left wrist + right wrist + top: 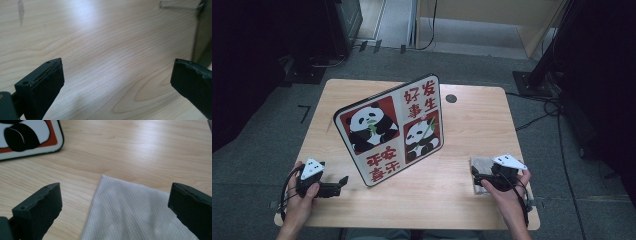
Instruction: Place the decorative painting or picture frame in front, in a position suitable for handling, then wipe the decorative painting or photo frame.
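A panda sign board (392, 129) with red Chinese characters stands tilted upright in the middle of the wooden table (472, 125). Its lower corner (27, 140) appears in the right gripper view. A folded grey-white cloth (481, 167) lies flat at the table's right front. My right gripper (479, 179) sits over it, open, with the cloth (135, 212) between and beneath its jaws. My left gripper (343, 184) rests open at the left front, pointing toward the board's near corner, with bare wood (112, 65) between its jaws.
A dark round grommet hole (451, 98) sits at the table's back right. Dark stands and cables (542, 107) lie on the grey carpet around the table. A thin metal support (178, 6) and the board's dark edge (202, 37) appear in the left gripper view.
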Action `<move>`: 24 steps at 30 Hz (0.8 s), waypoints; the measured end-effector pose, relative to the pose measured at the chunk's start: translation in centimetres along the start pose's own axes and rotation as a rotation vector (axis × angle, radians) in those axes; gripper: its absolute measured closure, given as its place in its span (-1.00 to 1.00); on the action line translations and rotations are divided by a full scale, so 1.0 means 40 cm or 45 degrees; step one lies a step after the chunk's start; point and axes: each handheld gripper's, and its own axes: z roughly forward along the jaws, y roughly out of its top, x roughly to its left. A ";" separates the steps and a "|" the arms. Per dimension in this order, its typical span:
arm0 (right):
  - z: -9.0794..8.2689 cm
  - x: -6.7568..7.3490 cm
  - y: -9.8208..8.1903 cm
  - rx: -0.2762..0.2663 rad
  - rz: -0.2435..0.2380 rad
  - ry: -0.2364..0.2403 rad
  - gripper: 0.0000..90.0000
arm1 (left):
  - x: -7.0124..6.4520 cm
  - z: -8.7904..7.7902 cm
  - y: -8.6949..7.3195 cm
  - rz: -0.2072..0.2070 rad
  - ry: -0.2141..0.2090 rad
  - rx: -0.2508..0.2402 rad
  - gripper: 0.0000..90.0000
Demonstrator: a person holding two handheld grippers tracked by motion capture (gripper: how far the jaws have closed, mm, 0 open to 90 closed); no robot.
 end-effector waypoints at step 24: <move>-0.022 -0.084 -0.053 0.030 0.125 -0.077 -1.00 | 0.010 0.053 -0.023 0.007 0.058 0.156 -1.00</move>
